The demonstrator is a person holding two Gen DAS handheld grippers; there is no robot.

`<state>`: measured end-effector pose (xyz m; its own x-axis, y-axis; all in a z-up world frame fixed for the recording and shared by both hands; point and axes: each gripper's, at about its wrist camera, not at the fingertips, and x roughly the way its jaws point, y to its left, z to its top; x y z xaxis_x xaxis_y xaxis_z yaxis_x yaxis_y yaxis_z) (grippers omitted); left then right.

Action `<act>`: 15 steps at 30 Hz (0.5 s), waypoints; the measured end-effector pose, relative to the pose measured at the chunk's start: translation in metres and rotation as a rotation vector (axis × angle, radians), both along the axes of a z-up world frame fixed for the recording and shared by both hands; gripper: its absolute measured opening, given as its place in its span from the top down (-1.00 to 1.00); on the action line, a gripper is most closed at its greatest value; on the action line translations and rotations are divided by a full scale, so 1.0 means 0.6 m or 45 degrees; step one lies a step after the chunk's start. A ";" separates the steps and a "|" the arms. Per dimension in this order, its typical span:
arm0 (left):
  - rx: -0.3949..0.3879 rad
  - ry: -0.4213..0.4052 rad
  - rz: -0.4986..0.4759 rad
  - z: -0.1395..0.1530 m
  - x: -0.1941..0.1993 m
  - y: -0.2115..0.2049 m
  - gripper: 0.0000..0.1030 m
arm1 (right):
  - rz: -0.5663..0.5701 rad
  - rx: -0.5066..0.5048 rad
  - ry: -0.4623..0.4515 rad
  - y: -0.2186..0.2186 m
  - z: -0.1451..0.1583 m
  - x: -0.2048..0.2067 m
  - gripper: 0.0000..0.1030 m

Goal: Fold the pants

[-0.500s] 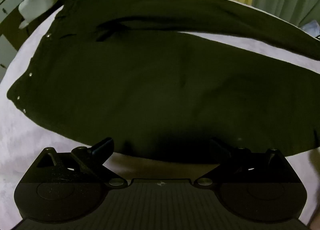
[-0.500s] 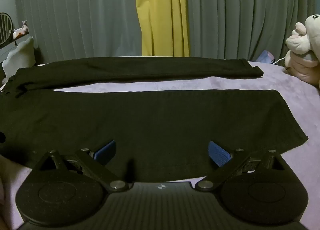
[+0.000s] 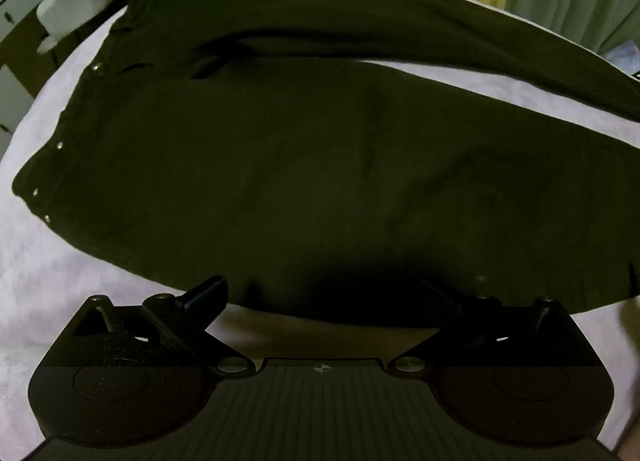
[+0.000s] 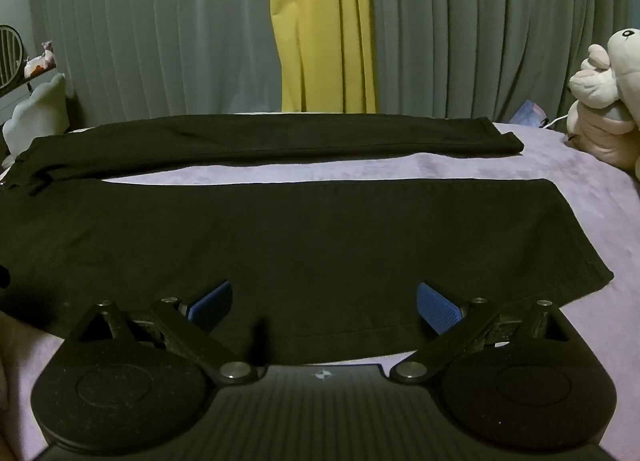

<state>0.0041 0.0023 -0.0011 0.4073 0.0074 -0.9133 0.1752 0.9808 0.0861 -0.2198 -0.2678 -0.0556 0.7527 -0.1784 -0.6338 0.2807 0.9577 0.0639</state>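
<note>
One pair of black pants [image 4: 304,245] lies spread flat on the bed [image 4: 592,197], which has a lilac cover; the waist end is toward the left, the two legs run to the right, and a strip of the cover shows between them; the near leg is the one closest to both tools, the far leg [image 4: 280,141] lies beyond it, next to the grey curtains [image 4: 460,29] and the yellow curtain [image 4: 324,29] behind the pants; a pale stuffed toy [image 4: 600,101] sits on the bed to the right of the pants, well apart from the leg ends; a pale cushion [image 4: 40,113] stands left of the pants, past the waist; the right tool [image 4: 324,307] is spread wide with its blue pads [image 4: 438,307] over the near edge of the near leg, gripping nothing; the left tool [image 3: 324,293] is likewise released at that near edge, closer to the waist [image 3: 60,149], where small metal studs [image 3: 59,145] show.
</note>
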 end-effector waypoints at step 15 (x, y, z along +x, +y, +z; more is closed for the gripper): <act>-0.012 0.024 0.012 -0.004 0.005 0.001 -1.00 | 0.000 0.000 0.005 -0.003 -0.001 0.001 -0.92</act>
